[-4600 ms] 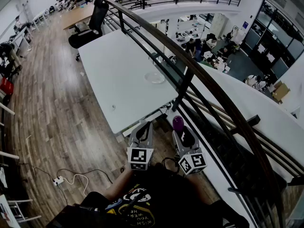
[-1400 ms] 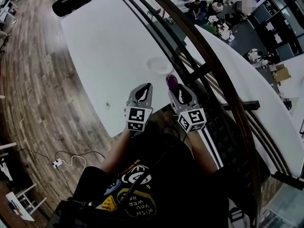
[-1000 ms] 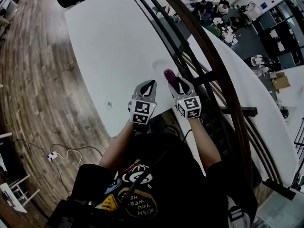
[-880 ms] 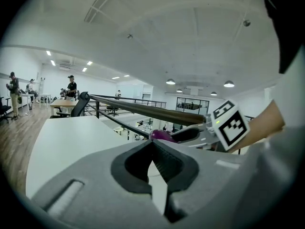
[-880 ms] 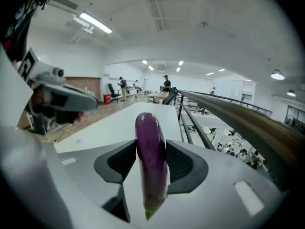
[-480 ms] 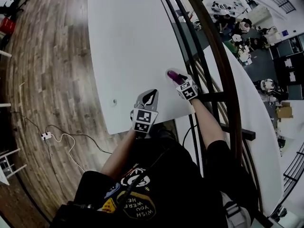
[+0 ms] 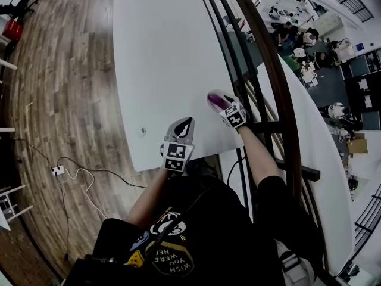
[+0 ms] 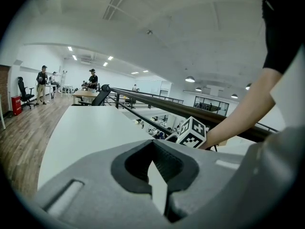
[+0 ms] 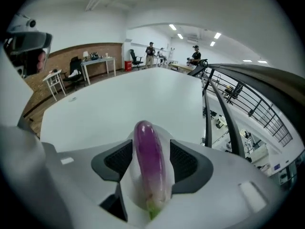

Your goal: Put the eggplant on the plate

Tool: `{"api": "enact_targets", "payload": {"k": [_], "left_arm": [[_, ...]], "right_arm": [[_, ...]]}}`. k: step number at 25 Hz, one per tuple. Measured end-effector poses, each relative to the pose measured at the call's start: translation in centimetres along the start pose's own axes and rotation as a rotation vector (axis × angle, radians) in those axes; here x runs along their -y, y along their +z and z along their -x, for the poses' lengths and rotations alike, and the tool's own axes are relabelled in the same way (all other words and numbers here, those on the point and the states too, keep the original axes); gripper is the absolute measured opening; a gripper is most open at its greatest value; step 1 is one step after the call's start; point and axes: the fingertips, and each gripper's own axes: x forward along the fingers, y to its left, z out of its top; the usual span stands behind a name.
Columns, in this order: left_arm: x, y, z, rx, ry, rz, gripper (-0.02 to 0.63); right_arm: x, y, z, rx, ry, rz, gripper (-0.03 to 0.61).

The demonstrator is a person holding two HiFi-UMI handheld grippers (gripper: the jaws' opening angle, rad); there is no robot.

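The purple eggplant (image 7: 214, 100) lies on the clear plate (image 7: 221, 92) near the white table's right edge. My right gripper (image 7: 218, 99) points down over it. In the right gripper view the eggplant (image 9: 150, 161) sits lengthwise between the jaws of this gripper (image 9: 151, 163), green stem end toward the camera. The jaws are opening, and a pale gap of plate (image 9: 127, 175) shows on both sides of it. My left gripper (image 7: 187, 121) hovers over the table's near edge, its fingers shut on nothing (image 8: 159, 194).
The white table (image 7: 161, 52) runs away from me, with a small round fitting (image 7: 143, 131) near its front left. A dark handrail (image 7: 262, 58) with bars runs along the table's right side. A cable and socket strip (image 7: 59, 170) lie on the wooden floor at left.
My right gripper has come down with the eggplant onto the plate at the table's right edge. Its jaws now stand apart from the eggplant. The left gripper shifted slightly.
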Motion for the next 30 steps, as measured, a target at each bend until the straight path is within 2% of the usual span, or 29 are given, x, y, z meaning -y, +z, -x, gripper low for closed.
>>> {"api": "enact_targets", "payload": {"k": [3, 6, 9, 11, 14, 18, 24, 30], "left_arm": [[0.3, 0.8, -0.6, 0.013, -0.029, -0.020, 0.005], [0.4, 2.5, -0.6, 0.040, -0.044, -0.053, 0.005], [0.6, 5.5, -0.2, 0.088, -0.073, -0.086, 0.005], [1.1, 7.3, 0.3, 0.111, -0.095, -0.119, 0.005], [3.2, 9.1, 1.0, 0.144, -0.125, -0.150, 0.005], [6.6, 9.9, 1.2, 0.164, -0.170, -0.184, 0.005], [8.9, 9.6, 0.9, 0.153, -0.202, -0.207, 0.005], [9.3, 9.7, 1.6, 0.168, -0.180, -0.204, 0.005]], "right_arm": [[0.4, 1.6, 2.7, 0.131, -0.040, -0.082, 0.249], [0.3, 3.7, 8.0, 0.283, -0.116, -0.172, 0.243], [-0.5, 5.8, 15.4, 0.455, -0.215, -0.302, 0.155], [-1.9, 6.9, 20.5, 0.574, -0.287, -0.385, 0.119], [-3.8, 5.9, 26.8, 0.689, -0.395, -0.505, 0.004], [-5.6, 3.3, 30.1, 0.709, -0.463, -0.574, 0.002], [-5.6, 2.5, 31.1, 0.714, -0.462, -0.590, 0.002], [-5.7, 2.4, 32.0, 0.729, -0.440, -0.577, 0.002]]}}
